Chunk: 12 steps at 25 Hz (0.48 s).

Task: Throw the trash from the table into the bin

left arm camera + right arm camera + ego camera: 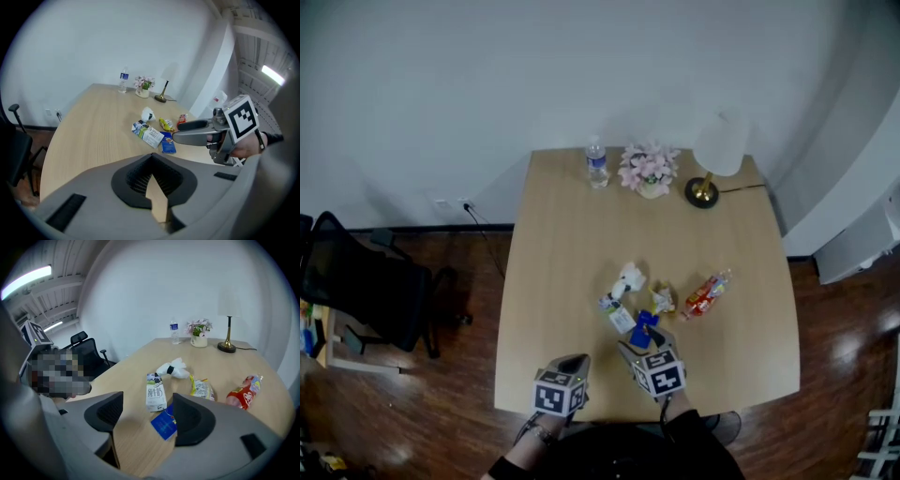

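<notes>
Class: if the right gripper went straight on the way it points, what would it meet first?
Probably the blue packet, lying between its open jaws; the carton lies just beyond, though depth is unclear.

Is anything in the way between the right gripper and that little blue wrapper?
Nothing visible is. The right gripper has its jaws apart, and only bare table lies between them and the blue wrapper, which sits just ahead by the right jaw. The milk carton lies farther off.

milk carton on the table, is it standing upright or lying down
Lying down. In the right gripper view the milk carton rests flat on its broad side on the table, printed face up.
</notes>
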Available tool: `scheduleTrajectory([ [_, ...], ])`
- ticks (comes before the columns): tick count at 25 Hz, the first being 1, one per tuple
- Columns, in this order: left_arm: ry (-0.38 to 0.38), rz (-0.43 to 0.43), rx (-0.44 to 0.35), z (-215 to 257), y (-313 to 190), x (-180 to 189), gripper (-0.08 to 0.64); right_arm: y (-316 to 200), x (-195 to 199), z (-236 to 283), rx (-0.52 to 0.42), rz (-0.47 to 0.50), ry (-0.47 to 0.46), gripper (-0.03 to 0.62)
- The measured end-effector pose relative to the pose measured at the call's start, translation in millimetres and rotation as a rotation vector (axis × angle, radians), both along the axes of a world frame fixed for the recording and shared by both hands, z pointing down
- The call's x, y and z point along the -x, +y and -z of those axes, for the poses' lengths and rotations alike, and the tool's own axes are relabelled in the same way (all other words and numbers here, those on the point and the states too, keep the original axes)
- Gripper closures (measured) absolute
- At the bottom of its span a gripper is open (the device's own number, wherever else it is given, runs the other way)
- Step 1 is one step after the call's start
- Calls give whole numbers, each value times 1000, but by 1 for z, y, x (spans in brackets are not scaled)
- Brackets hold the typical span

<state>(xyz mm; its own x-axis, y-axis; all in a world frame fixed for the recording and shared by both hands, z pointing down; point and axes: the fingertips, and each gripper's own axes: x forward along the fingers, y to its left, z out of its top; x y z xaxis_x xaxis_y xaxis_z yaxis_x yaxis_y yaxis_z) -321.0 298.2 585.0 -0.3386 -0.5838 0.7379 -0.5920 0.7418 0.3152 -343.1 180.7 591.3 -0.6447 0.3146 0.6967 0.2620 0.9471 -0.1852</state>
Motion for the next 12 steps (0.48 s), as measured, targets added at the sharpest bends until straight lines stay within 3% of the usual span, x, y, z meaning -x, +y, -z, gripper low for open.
scheduleTrajectory([
  [7,9,82,56,-3,7,13,557,11,37,-44,-94,124,44,250],
  [12,31,130,76,-8,14,12,557,23,43,-69,-115,189,107,250],
])
